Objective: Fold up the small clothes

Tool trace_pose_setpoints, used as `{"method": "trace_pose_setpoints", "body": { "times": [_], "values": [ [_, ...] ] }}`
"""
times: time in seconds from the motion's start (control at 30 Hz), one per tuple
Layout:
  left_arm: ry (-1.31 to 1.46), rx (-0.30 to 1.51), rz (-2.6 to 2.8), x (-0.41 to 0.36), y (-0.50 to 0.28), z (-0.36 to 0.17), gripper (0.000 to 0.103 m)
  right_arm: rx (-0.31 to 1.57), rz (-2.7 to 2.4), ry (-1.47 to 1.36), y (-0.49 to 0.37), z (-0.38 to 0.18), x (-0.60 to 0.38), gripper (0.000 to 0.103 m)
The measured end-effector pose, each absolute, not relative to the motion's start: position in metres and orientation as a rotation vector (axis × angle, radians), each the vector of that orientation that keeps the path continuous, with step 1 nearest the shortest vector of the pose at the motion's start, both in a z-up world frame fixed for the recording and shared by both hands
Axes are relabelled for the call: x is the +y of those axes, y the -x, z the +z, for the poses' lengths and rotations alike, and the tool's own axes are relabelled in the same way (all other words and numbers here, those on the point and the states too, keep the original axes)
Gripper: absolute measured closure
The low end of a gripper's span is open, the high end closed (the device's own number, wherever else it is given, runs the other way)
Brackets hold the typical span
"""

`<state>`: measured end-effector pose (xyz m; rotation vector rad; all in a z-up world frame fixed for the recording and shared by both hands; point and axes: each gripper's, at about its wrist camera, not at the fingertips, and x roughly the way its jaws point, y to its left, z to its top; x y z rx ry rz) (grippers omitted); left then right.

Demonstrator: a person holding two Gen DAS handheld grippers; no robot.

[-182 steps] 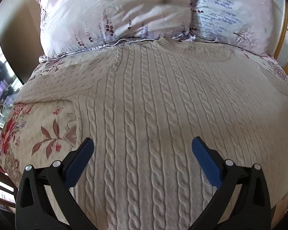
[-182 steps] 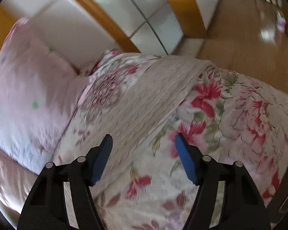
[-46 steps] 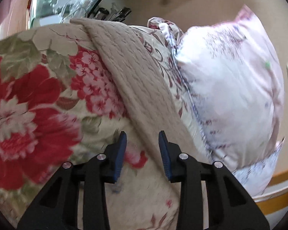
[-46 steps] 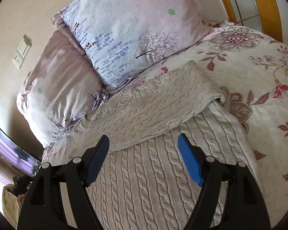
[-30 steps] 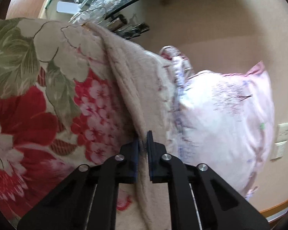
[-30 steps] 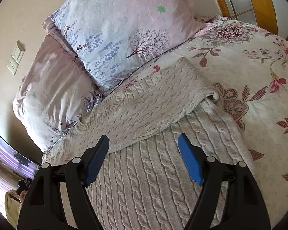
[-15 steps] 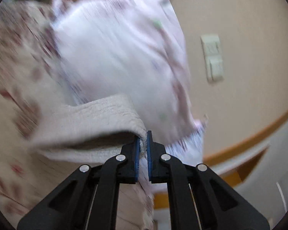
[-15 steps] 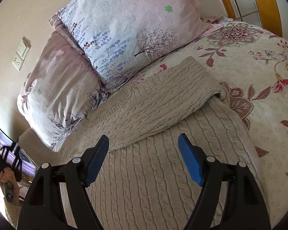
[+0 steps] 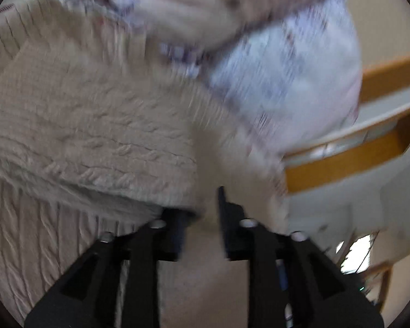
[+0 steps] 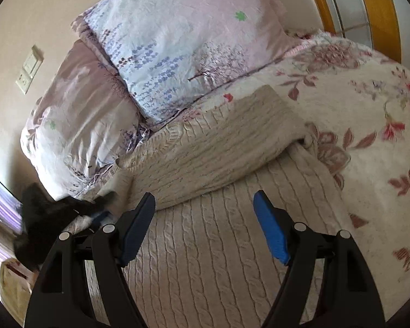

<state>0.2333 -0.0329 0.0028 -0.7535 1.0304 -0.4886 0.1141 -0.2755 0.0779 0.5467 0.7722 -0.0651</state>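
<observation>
A cream cable-knit sweater [image 10: 218, 246] lies flat on the bed with its right sleeve [image 10: 218, 147] folded across the chest. My right gripper [image 10: 205, 218] is open and empty above the sweater's body. In the blurred left wrist view, my left gripper [image 9: 201, 213] stands partly open over the sweater [image 9: 82, 136], and the left sleeve's end [image 9: 139, 188] drapes over its left finger. The left gripper also shows in the right wrist view [image 10: 95, 207] at the sweater's left side.
Two floral pillows [image 10: 177, 41] lie against the wall behind the sweater. The flowered bedspread [image 10: 369, 136] extends to the right. A wooden wardrobe frame [image 10: 374, 8] stands beyond the bed, and wall switches [image 10: 30, 68] sit at the left.
My left gripper carried the left sleeve up and across over the sweater, then opened its jaws. The right gripper stayed open and nearly still.
</observation>
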Motion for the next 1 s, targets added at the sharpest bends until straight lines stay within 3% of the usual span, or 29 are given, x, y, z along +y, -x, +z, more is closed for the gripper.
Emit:
{"method": "trace_pose_setpoints", "body": {
  "times": [0.1, 0.17, 0.2, 0.37, 0.47, 0.53, 0.77, 0.87, 1.0],
  "values": [
    [0.694, 0.997, -0.569, -0.022, -0.219, 0.018, 0.066, 0.758, -0.005, -0.435, -0.123, 0.098, -0.264, 0.027],
    [0.714, 0.952, -0.623, 0.005, -0.204, 0.031, 0.051, 0.758, 0.068, -0.348, -0.132, 0.109, -0.248, 0.027],
    [0.721, 0.93, -0.618, 0.017, -0.199, 0.033, 0.05, 0.762, 0.112, -0.294, -0.137, 0.114, -0.237, 0.027],
    [0.748, 0.854, -0.403, 0.097, -0.191, 0.036, 0.052, 0.76, 0.406, 0.084, -0.162, 0.128, -0.135, 0.035],
    [0.79, 0.879, -0.333, 0.123, -0.196, 0.026, 0.052, 0.776, 0.544, 0.278, -0.172, 0.111, -0.072, 0.052],
    [0.766, 0.909, -0.294, 0.13, -0.198, 0.019, 0.052, 0.83, 0.598, 0.372, -0.181, 0.093, -0.035, 0.058],
    [0.805, 0.951, -0.267, 0.147, -0.199, -0.001, 0.056, 0.888, 0.62, 0.438, -0.206, 0.063, 0.003, 0.058],
    [0.819, 0.952, -0.269, 0.15, -0.194, -0.001, 0.056, 0.947, 0.596, 0.425, -0.219, 0.047, 0.003, 0.068],
    [0.82, 0.946, -0.273, 0.15, -0.192, -0.001, 0.056, 0.945, 0.593, 0.423, -0.216, 0.042, 0.002, 0.069]
  ]
}}
